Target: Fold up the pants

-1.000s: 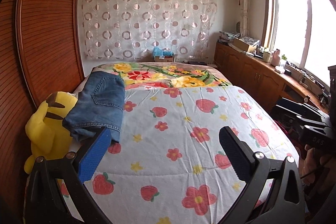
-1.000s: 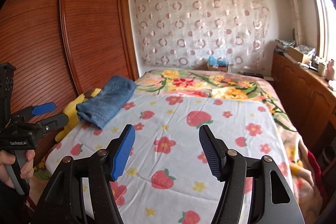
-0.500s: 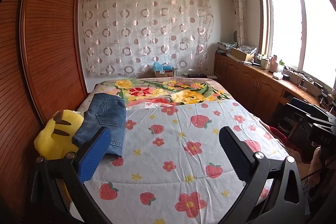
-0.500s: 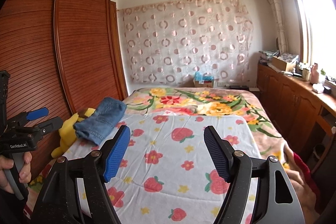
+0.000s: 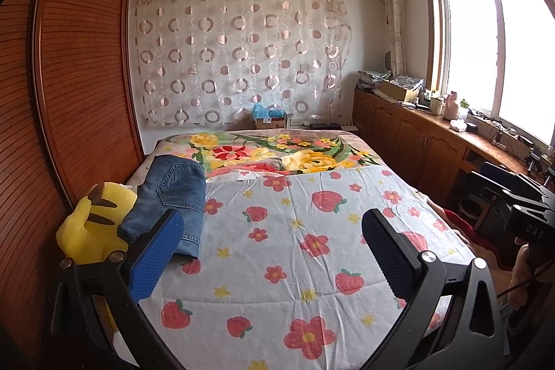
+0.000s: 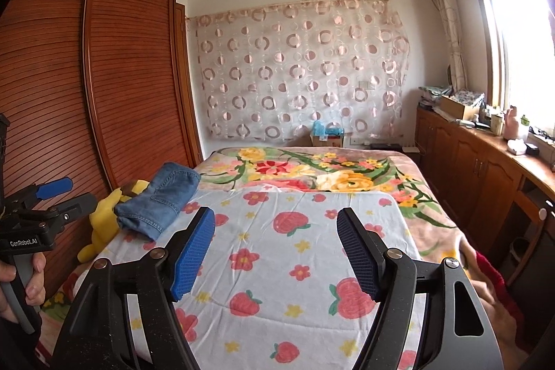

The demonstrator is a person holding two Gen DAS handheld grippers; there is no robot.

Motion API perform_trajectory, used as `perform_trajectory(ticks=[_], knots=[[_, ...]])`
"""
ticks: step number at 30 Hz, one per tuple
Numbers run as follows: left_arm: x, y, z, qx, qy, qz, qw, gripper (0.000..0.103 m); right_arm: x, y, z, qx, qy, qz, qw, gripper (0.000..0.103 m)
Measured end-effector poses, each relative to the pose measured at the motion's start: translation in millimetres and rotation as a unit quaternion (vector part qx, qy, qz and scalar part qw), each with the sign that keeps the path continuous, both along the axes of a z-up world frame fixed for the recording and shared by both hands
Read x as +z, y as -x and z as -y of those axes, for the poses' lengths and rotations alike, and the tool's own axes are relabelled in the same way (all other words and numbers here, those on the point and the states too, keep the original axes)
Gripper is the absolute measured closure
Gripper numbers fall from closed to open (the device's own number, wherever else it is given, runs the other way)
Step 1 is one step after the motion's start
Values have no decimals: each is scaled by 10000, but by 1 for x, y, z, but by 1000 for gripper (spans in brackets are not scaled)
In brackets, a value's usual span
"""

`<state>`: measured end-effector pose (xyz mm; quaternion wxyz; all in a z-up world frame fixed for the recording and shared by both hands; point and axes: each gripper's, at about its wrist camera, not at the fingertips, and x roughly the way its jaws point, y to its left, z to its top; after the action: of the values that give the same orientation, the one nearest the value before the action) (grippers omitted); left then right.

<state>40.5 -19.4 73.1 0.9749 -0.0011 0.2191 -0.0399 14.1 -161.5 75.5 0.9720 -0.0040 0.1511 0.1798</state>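
A folded pair of blue jeans (image 5: 173,196) lies at the left side of the bed, partly on a yellow plush toy (image 5: 93,224). It also shows in the right wrist view (image 6: 159,200). My left gripper (image 5: 272,231) is open and empty, held above the near part of the bed, to the right of the jeans. My right gripper (image 6: 275,231) is open and empty, back from the jeans over the strawberry sheet (image 6: 277,266). The left gripper's body shows at the left edge of the right wrist view (image 6: 34,217).
A wooden wardrobe (image 5: 69,92) runs along the left of the bed. A floral blanket (image 5: 277,155) covers the far half of the bed. Low wooden cabinets (image 5: 416,141) with clutter stand under the window at right. A patterned curtain (image 5: 236,58) hangs on the far wall.
Both grippers have pulled back and tilted up from the bed, so more of the room and ceiling shows. The jeans have not moved. Both grippers stay open.
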Motion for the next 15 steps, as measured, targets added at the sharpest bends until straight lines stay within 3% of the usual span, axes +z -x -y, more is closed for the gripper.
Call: perform_trajectory(ticks=[15], knots=[[0, 2, 4, 5, -17, 11, 10000, 0, 1, -1, 4, 19, 8, -12, 10000, 28]])
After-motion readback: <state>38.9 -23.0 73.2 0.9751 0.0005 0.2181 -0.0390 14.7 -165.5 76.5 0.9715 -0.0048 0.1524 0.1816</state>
